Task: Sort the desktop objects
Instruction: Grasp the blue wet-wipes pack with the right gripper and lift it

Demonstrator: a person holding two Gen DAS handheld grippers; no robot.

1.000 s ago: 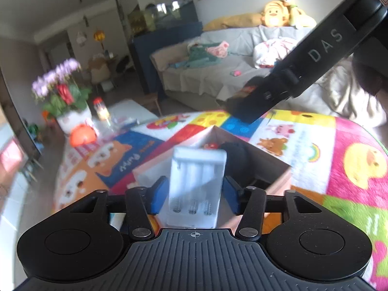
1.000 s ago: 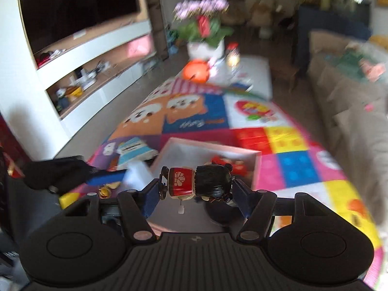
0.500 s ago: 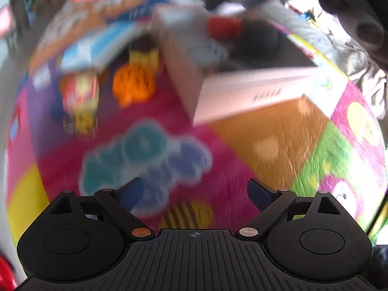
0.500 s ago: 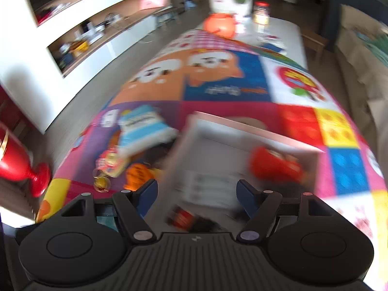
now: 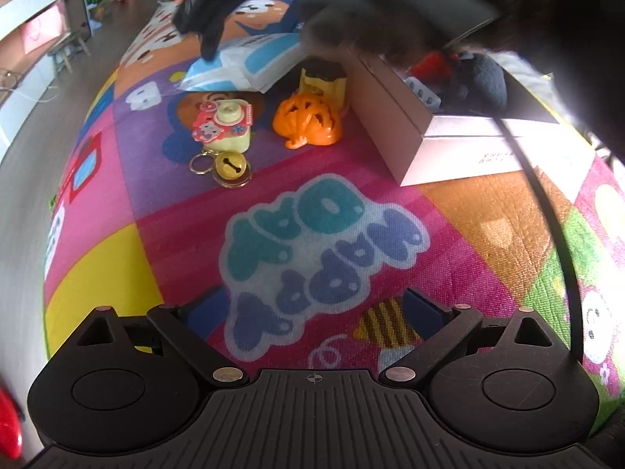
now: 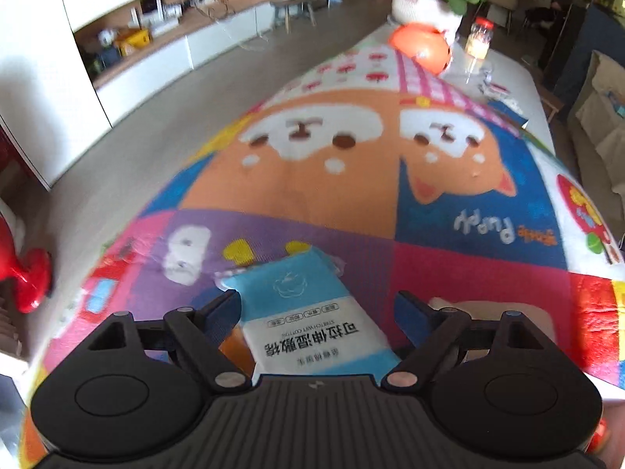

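As both tilt down, right tongs (image 6: 317,308) opening astride wipes pack (image 6: 308,312)

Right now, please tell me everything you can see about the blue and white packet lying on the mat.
The packet is a flat, soft plastic pouch, sky blue with a white panel of printed Chinese text and a small cloud-like emblem. It lies flat on the colourful play mat, sealed as far as shows. The right gripper hangs over it with jaws opening, the packet between them but not pinched. In the left wrist view it lies beyond a yellow, dark-topped container.
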